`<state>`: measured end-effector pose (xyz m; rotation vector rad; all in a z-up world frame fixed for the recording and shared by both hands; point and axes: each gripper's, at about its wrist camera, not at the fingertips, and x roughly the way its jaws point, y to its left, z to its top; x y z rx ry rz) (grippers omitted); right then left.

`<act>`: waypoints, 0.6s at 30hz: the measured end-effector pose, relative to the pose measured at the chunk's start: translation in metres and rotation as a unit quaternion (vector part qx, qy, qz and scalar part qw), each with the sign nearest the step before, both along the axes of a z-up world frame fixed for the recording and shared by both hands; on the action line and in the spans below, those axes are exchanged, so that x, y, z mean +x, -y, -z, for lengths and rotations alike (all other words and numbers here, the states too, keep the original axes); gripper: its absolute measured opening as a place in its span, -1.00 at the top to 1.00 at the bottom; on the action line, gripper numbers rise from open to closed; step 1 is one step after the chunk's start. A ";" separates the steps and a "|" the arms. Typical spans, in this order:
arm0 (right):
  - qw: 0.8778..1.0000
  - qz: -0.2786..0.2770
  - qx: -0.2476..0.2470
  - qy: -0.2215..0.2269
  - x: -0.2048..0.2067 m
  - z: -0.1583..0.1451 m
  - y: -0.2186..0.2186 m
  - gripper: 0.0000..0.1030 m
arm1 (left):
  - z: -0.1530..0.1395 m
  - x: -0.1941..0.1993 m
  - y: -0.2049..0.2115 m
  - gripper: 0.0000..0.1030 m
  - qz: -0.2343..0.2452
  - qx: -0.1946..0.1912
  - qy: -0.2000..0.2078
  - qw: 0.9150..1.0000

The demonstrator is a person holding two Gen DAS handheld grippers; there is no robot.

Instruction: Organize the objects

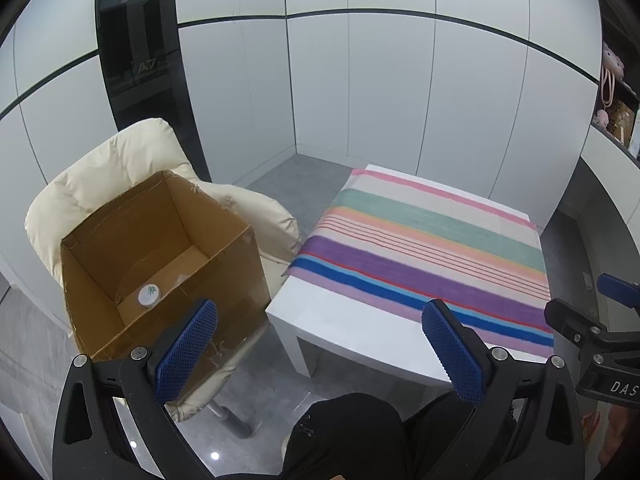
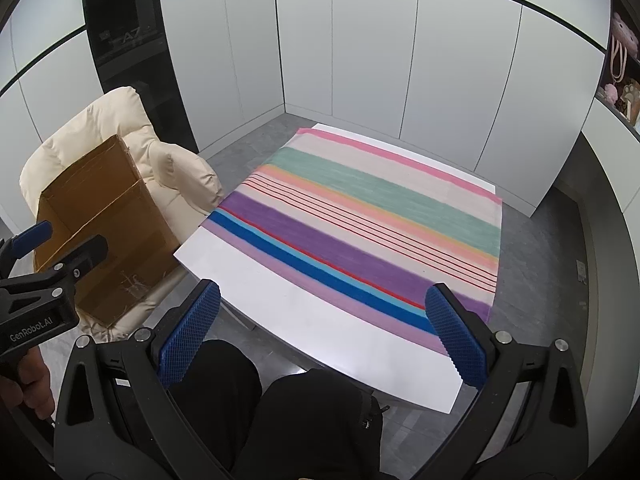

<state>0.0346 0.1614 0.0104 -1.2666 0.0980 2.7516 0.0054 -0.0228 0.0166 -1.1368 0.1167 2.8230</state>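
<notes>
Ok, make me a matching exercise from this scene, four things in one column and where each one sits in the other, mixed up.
Things:
1. cardboard box
2. white jar
3. striped cloth
4. plush toys

Places:
A. on the white table
B. on the shelf at the right
C. on the cream chair
D. inside the box

Pairs: 1-C, 2-D, 3-A, 4-B
</notes>
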 end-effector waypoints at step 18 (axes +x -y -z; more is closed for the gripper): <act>1.000 0.002 -0.009 0.010 -0.010 0.006 -0.006 -1.00 | 0.000 0.003 -0.006 -1.00 0.012 0.008 -0.009 1.000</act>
